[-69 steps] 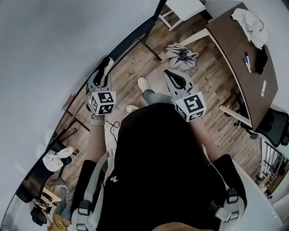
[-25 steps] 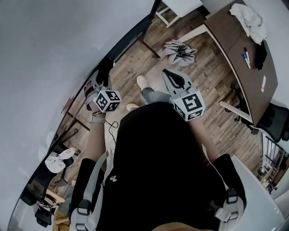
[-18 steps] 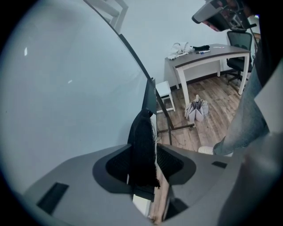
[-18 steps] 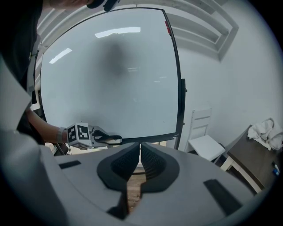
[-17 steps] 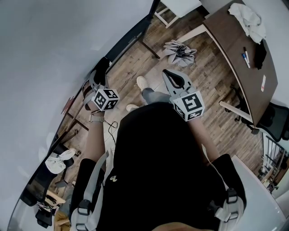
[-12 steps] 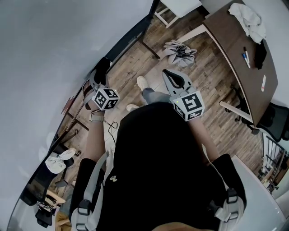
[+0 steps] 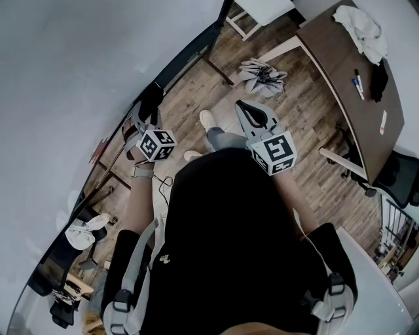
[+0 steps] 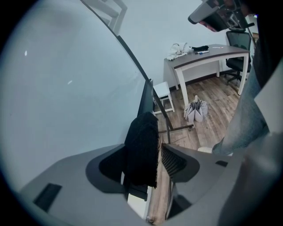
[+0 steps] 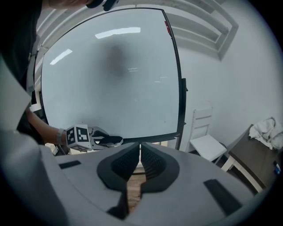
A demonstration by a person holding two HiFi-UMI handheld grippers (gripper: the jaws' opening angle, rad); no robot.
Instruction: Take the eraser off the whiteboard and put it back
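Observation:
The black eraser stands upright against the lower edge of the whiteboard, between the jaws of my left gripper. Those jaws are opening, and a narrow gap shows between the eraser and the right pad. In the head view the left gripper is at the board's bottom rail with the eraser at its tip. My right gripper hangs over the floor, shut and holding nothing. The right gripper view shows its jaws nearly touching, with the left gripper far off at the board.
A brown desk with a white cloth and markers stands at the right. A folded grey umbrella lies on the wood floor. A white chair is near the board's end. The person's shoes are below the grippers.
The left gripper has kept the eraser at the board's bottom rail, and its marker cube has shifted only slightly. The right gripper has not moved.

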